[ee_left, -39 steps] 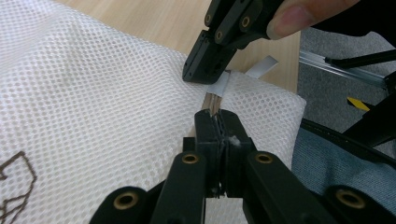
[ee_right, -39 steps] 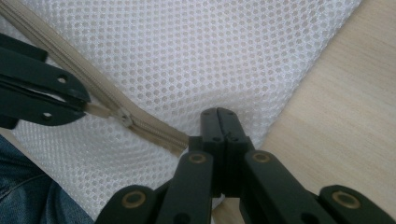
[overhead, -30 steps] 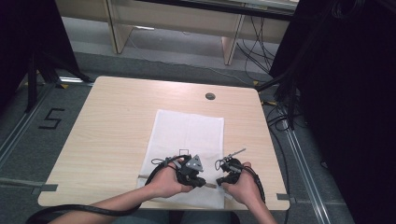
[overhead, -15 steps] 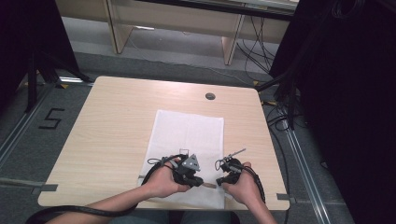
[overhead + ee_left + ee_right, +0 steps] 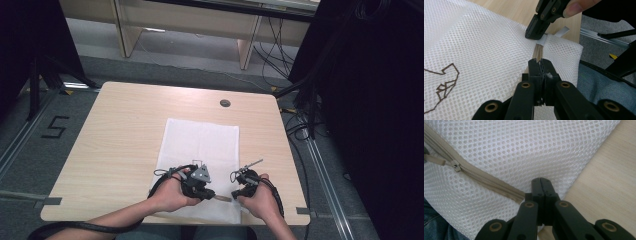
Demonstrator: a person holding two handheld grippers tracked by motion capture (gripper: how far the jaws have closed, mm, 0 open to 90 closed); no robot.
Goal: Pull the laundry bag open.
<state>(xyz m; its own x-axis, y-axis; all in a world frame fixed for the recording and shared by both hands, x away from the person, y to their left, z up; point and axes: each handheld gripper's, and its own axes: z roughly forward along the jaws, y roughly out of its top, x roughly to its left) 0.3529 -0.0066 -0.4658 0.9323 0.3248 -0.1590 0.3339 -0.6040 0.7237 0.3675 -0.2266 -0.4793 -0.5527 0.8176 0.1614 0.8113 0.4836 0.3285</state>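
A white mesh bag [image 5: 200,140] lies flat on the wooden table [image 5: 125,130], its beige zipper [image 5: 489,183] running along the near end. My left gripper [image 5: 213,194] is shut on the zipper pull. In the left gripper view its jaws [image 5: 540,65] meet on the zipper line [image 5: 539,51]. My right gripper [image 5: 234,193] is shut on the bag's mesh at the zipper's end, its jaws [image 5: 542,182] pressed together there. The slider [image 5: 456,166] sits partway along the zipper, its tab stretched away to the left. In the left gripper view the right gripper [image 5: 536,35] pinches the bag beside a white tag [image 5: 561,31].
The table's front edge lies just below both hands. A round cable hole [image 5: 225,103] sits beyond the bag. A brown print [image 5: 445,80] marks the mesh. Cables [image 5: 300,125] and dark stands crowd the floor at right; a wooden bench [image 5: 190,20] stands behind.
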